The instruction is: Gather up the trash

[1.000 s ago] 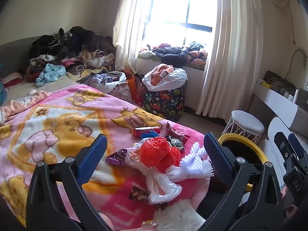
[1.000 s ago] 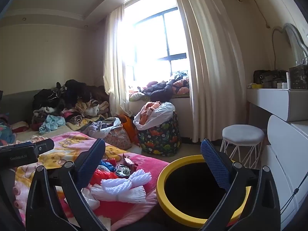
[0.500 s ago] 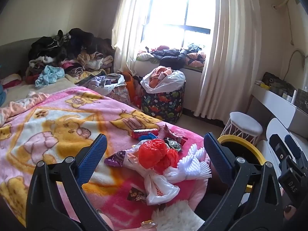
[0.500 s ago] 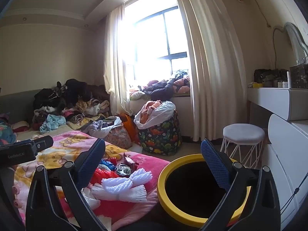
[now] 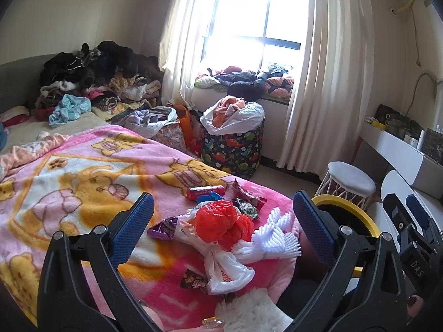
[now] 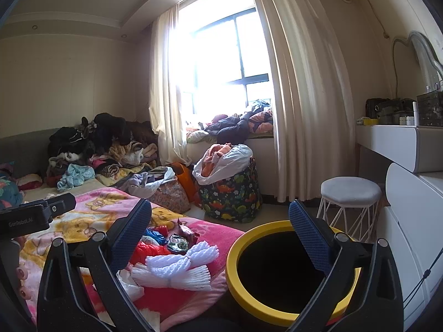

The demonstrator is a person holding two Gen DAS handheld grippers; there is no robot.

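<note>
Trash lies heaped on the corner of a pink blanket [image 5: 83, 166]: a crumpled red plastic bag [image 5: 221, 221], a white plastic bag [image 5: 227, 268], white foam netting [image 5: 274, 235] [image 6: 177, 265], a purple wrapper [image 5: 163, 228], a brown wrapper [image 5: 193, 279] and a red tube [image 5: 205, 192]. My left gripper [image 5: 220, 229] hovers open above the pile, holding nothing. A yellow-rimmed black bin [image 6: 279, 274] [image 5: 346, 213] stands just right of the bed corner. My right gripper [image 6: 220, 232] is open and empty over the gap between the foam netting and the bin.
A dinosaur-print laundry basket [image 5: 232, 144] stuffed with clothes stands by the window. A white stool [image 6: 350, 196] and a white dresser [image 6: 415, 235] are at the right. Clothes are piled at the bed's far end [image 5: 91, 83] and on the window sill [image 5: 249, 80].
The left gripper's view has drifted slightly, so the trash pile sits a little lower between its fingers. The right gripper has barely moved. Both stay open.
</note>
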